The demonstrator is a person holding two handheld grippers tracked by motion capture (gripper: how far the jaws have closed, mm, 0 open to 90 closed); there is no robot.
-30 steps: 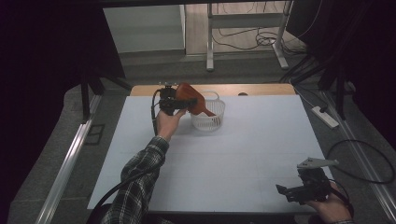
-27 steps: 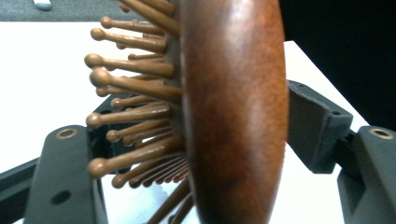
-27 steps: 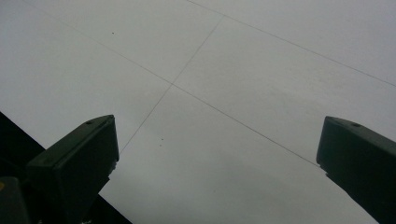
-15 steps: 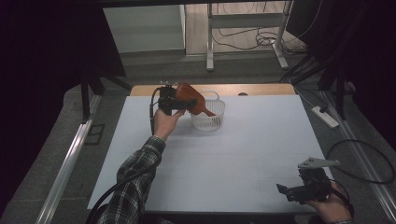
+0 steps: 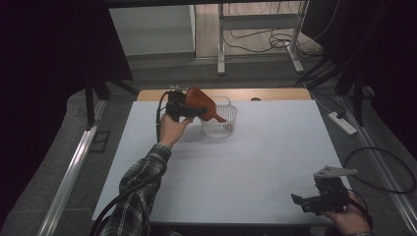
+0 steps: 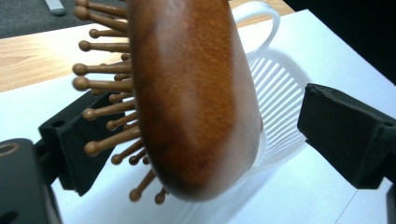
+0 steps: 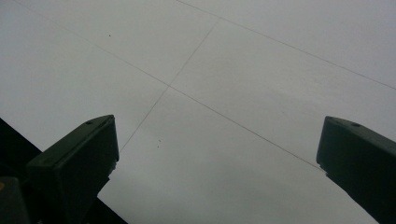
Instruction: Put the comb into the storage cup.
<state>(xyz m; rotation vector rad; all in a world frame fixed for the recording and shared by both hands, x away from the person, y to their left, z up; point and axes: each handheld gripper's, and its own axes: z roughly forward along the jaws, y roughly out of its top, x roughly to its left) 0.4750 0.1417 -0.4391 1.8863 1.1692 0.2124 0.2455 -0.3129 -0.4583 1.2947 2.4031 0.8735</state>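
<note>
Wooden brush, high view: the reddish-brown hairbrush [image 5: 201,104] tilts over the rim of the white basket [image 5: 220,124] at the far side of the white counter [image 5: 236,162], handle end dipping inside.
Left tool, high view: left tool [image 5: 186,109] is up at the brush head, same spot as a second ago, brush and basket unmoved.
Right tool, high view: right tool [image 5: 307,201] rests at the near right corner, no shift from the earlier frames.
Left gripper view: brush back [image 6: 191,93] sits between the jaws, pins brushing the left pad, a clear gap at the right one. The jaws have just been opening, now spread, nothing pinched.
Basket, left gripper view: slatted wall and handle [image 6: 280,93] just behind the brush.
Right gripper view: jaws spread wide over bare counter [image 7: 224,84].
Writing: none readable.
</note>
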